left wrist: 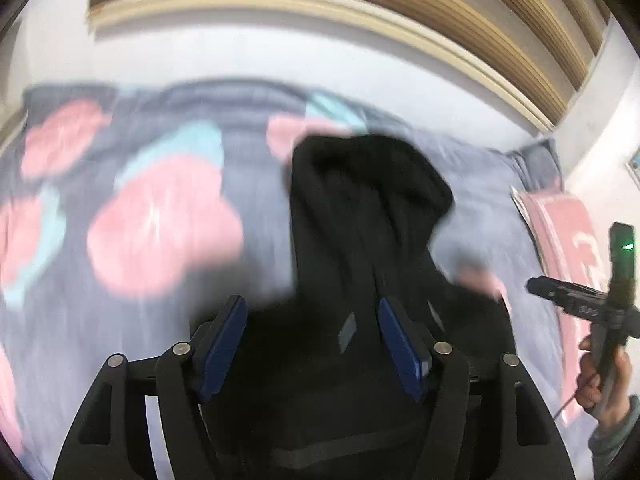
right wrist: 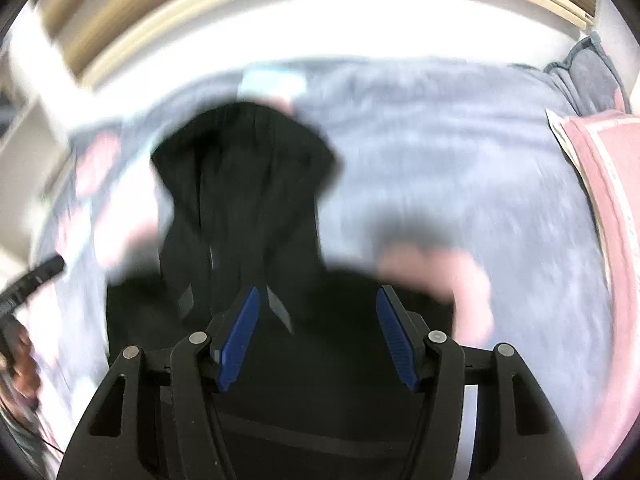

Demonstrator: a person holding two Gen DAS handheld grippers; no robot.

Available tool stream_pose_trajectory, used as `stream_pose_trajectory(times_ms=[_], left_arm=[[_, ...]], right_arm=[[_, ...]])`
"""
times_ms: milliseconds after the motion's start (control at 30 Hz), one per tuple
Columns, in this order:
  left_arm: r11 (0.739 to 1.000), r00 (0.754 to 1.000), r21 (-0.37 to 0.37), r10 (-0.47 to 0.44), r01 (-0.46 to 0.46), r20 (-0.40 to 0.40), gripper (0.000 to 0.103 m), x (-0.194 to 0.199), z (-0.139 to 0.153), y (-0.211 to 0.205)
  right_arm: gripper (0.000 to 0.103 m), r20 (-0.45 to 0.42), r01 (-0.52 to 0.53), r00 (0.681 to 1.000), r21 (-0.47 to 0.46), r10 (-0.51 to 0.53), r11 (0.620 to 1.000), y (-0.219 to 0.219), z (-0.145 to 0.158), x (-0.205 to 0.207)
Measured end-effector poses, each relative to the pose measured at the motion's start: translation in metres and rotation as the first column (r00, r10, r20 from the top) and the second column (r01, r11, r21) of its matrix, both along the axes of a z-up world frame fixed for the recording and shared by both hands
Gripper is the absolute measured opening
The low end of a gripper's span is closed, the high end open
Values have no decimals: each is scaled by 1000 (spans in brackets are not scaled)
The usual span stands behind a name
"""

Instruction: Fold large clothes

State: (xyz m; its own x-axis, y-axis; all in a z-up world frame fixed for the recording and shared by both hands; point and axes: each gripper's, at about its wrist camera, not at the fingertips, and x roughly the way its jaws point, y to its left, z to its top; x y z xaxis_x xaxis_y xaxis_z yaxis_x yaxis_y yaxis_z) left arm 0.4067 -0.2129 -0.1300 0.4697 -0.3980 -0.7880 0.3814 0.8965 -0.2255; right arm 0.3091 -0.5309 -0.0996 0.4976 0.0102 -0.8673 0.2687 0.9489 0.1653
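Observation:
A black hooded garment (left wrist: 360, 208) lies on a bed with its hood pointing away from me; it also shows in the right wrist view (right wrist: 248, 184). My left gripper (left wrist: 312, 308) is open above the garment's near part, blue pads apart with nothing between them. My right gripper (right wrist: 318, 300) is open as well, over the same dark cloth. The right gripper also appears at the right edge of the left wrist view (left wrist: 580, 300), held in a hand. Both views are motion-blurred.
The bed has a grey cover with pink and teal flowers (left wrist: 160, 232). A pink folded cloth (left wrist: 560, 240) lies at the bed's right side, also in the right wrist view (right wrist: 600, 184). A grey pillow (right wrist: 584, 76) sits at the far right. A wooden slatted headboard (left wrist: 360, 4) runs behind.

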Motion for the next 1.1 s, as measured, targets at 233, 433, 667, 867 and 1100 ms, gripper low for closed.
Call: stream_pose_trajectory(times_ms=[233, 433, 667, 867, 1100], left_arm=[[999, 998, -16, 39, -40, -51, 70, 110, -45, -41], [995, 993, 58, 82, -77, -88, 67, 155, -95, -57], [982, 979, -156, 76, -106, -190, 6, 151, -96, -4], [990, 928, -92, 62, -103, -367, 11, 158, -174, 12], [987, 967, -155, 1, -42, -255, 27, 136, -159, 20]], right_arm=[[65, -17, 55, 998, 71, -53, 996, -30, -35, 88], [47, -86, 52, 995, 84, -44, 995, -42, -90, 130], [6, 18, 12, 1000, 93, -13, 996, -52, -77, 101], [6, -132, -46, 990, 27, 49, 999, -34, -152, 99], [25, -103, -98, 989, 40, 102, 994, -37, -137, 88]])
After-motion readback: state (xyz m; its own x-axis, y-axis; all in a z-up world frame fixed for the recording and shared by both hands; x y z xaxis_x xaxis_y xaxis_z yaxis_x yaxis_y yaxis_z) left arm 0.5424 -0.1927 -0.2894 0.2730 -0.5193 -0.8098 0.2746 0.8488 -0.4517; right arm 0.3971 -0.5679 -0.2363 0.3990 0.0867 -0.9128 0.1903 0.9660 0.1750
